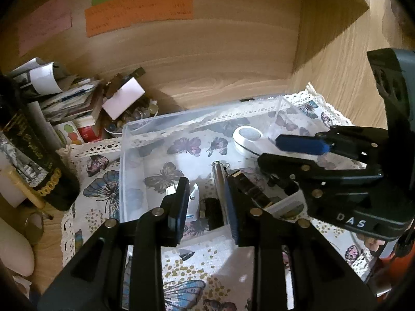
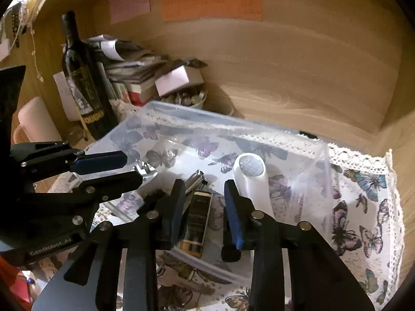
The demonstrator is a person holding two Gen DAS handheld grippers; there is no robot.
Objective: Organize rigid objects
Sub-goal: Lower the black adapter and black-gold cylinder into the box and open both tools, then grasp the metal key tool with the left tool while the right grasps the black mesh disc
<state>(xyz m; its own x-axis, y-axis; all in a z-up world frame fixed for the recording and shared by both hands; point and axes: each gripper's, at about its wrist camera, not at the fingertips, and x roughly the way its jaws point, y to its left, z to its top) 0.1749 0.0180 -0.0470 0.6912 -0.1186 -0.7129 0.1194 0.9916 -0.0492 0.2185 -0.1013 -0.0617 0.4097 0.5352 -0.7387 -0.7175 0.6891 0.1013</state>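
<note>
Left gripper [image 1: 207, 204]: nearest the lens in the left wrist view; fingers spread with nothing between them, hovering over the near end of the clear plastic bin [image 1: 122, 155].
Right gripper [image 2: 205, 207]: likewise parted and empty, poised above the bin's near edge on the right side.
White clip-like piece [image 1: 193, 202]: just beyond the left fingertips, on the bin floor; looks like light, hard plastic, best pinched across its narrow body.
Small black object [image 1: 211, 212]: beside the white piece; too dark to identify.
Dark bottle with gold ends [image 2: 195, 223]: lying flat between the right fingers' line of sight; probably glass or lacquered, so smooth and slippery; a hold across the middle of its flat sides seems safest.
Metal pen [image 1: 219, 181]: slim, stiff, likely to roll; should be taken mid-barrel.
White round-headed device [image 2: 251, 181]: farther in, lying on the bin floor; rigid, light-looking; the neck below the head suits the pads better than the broad head.
Butterfly cloth [image 2: 363, 207]: under the bin.
Wine bottle [image 2: 83, 83]: standing well behind, against the wooden back panel [image 1: 207, 51], with papers beside it.
</note>
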